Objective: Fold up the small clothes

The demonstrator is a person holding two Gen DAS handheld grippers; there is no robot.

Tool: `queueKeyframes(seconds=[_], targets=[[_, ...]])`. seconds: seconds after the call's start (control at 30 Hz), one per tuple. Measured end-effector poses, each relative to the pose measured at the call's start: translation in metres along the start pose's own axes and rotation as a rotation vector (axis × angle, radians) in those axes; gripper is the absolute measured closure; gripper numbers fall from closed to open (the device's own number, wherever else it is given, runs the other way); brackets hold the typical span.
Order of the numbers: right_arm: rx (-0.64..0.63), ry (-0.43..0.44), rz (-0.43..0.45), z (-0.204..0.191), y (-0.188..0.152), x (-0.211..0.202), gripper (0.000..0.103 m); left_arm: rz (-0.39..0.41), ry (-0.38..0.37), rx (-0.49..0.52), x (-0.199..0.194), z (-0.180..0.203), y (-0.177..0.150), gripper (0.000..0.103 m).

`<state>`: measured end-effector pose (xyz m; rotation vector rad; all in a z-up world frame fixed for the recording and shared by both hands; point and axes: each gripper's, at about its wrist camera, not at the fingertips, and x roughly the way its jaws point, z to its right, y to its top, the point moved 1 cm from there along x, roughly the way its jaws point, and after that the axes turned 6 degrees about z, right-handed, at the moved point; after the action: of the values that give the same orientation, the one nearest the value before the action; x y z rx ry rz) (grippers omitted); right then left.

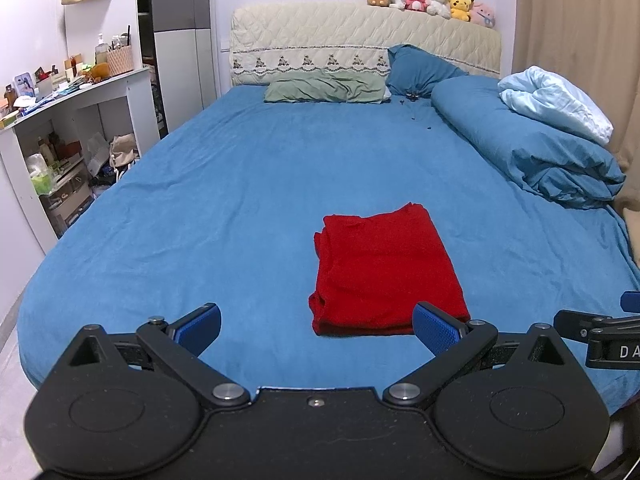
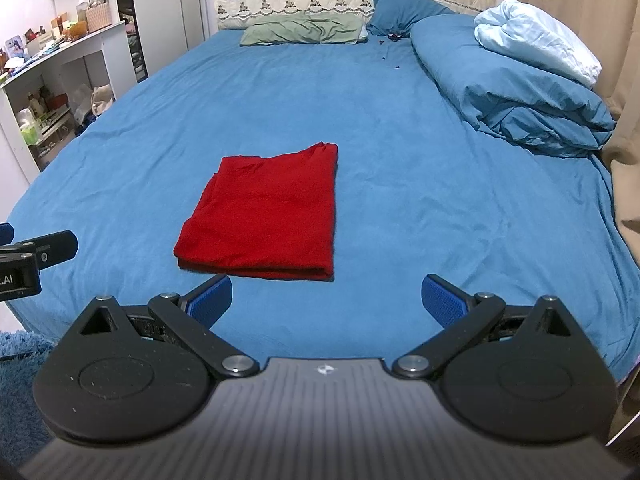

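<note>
A red garment (image 1: 384, 272) lies folded into a neat rectangle on the blue bedsheet (image 1: 240, 200), near the foot of the bed. In the right wrist view the same red garment (image 2: 264, 212) sits ahead and to the left on the bedsheet (image 2: 400, 160). My left gripper (image 1: 318, 330) is open and held just short of the garment's near edge, with nothing between its blue pads. My right gripper (image 2: 326, 300) is also open and empty, close to the garment's near right corner. Each gripper shows at the edge of the other's view.
A rolled blue duvet (image 1: 532, 148) with a pale blue blanket (image 1: 556, 104) lies along the right side. A green pillow (image 1: 324, 88) and a blue pillow (image 1: 420, 68) rest at the headboard, with plush toys (image 1: 430, 0) on top. White shelves (image 1: 76, 120) stand left of the bed.
</note>
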<state>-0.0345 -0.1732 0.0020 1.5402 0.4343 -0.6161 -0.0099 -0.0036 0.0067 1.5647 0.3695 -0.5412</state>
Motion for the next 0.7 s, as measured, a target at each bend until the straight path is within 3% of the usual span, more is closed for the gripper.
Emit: queueKeyframes(seconds=[0.7], targets=[[-0.005,0.000,-0.008,-0.0050,-0.0016,0.0061,0.000,0.026,-0.004,0.014,-0.0009,0.0025,0.0007,0.000]])
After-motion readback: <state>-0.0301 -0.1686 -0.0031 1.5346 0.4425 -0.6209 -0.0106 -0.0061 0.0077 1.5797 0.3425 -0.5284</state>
